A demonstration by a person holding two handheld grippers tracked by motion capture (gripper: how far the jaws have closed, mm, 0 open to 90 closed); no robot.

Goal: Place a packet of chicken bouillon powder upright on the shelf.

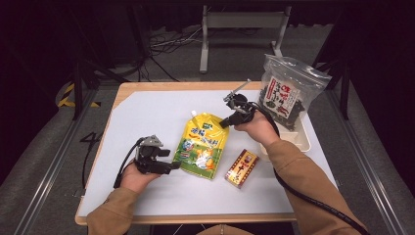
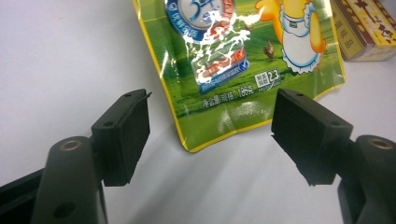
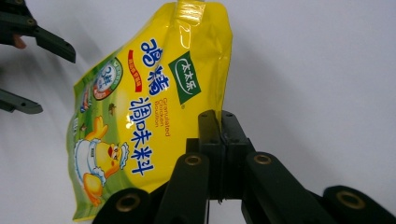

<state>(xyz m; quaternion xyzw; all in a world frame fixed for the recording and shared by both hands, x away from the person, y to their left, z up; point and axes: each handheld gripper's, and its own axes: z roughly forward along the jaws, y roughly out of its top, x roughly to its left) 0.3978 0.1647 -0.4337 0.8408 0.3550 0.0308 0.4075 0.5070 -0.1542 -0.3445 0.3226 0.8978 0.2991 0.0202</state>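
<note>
Dark room, cables on the floor behind; wooden table with a white sheet (image 1: pixel 147 117) over its top.

Right gripper (image 1: pixel 224 122): jaws pressed flat together, pinching the near edge of the glossy yellow-green plastic stand-up pouch (image 1: pixel 201 145), partway up its side toward the spout corner. In the right gripper view (image 3: pixel 219 140) the pouch (image 3: pixel 140 116) runs away left of the closed jaws. That edge looks like the only part thin enough to pinch, and probably serves to steady or drag the bag.

Left gripper (image 1: pixel 172 166): jaws spread wide, holding nothing, aimed at the pouch's bottom corner. In the left gripper view (image 2: pixel 210 135) that corner (image 2: pixel 224 112) lies just ahead, between the pads but not touched; likely lined up for a second grip.

Pouch lies flat, mid-table, face up. Readable: "Granulated Chicken Bouillon", large blue Chinese characters, a green brand badge, cartoon chicken in a chef hat, and a small "2.3" box near the bottom.

Just right of the pouch: small red-and-yellow cardboard box (image 1: pixel 241 168), its Chinese print too small to read. Beyond the right hand: clear zip bag of dark dried food (image 1: pixel 286 93), white-and-red Chinese label, standing in a cream plastic tray (image 1: pixel 304 142).
</note>
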